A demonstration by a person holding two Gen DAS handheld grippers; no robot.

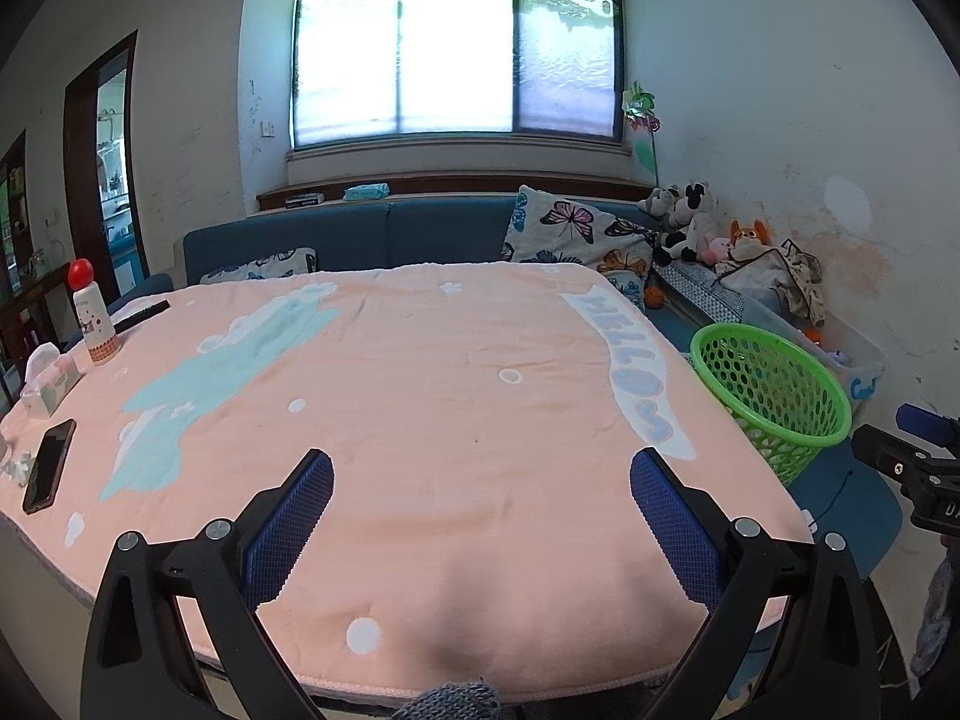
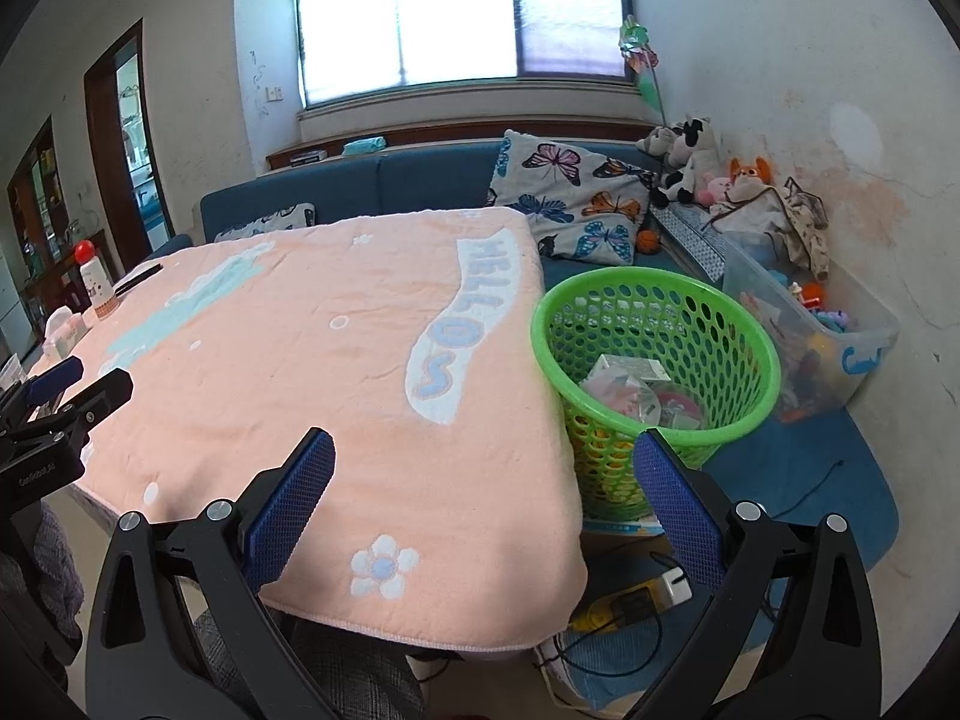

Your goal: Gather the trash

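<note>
A green perforated basket [image 2: 657,330] stands on the floor off the table's right edge, with crumpled wrappers and paper trash [image 2: 636,387] inside; it also shows in the left wrist view as the basket [image 1: 774,396]. My left gripper [image 1: 480,474] is open over the near middle of the pink-covered table [image 1: 432,396], nothing between its blue pads. My right gripper [image 2: 483,459] is open above the table's near right corner [image 2: 372,408], with its right finger [image 2: 678,504] in front of the basket. Each gripper's body shows at the other view's edge.
A phone [image 1: 49,465], a tissue pack [image 1: 51,378], a red-capped bottle [image 1: 91,315] and a remote [image 1: 141,315] line the table's left side. A blue sofa with butterfly pillows [image 2: 576,198] is behind. A clear toy bin [image 2: 810,330] and cables lie right of the basket.
</note>
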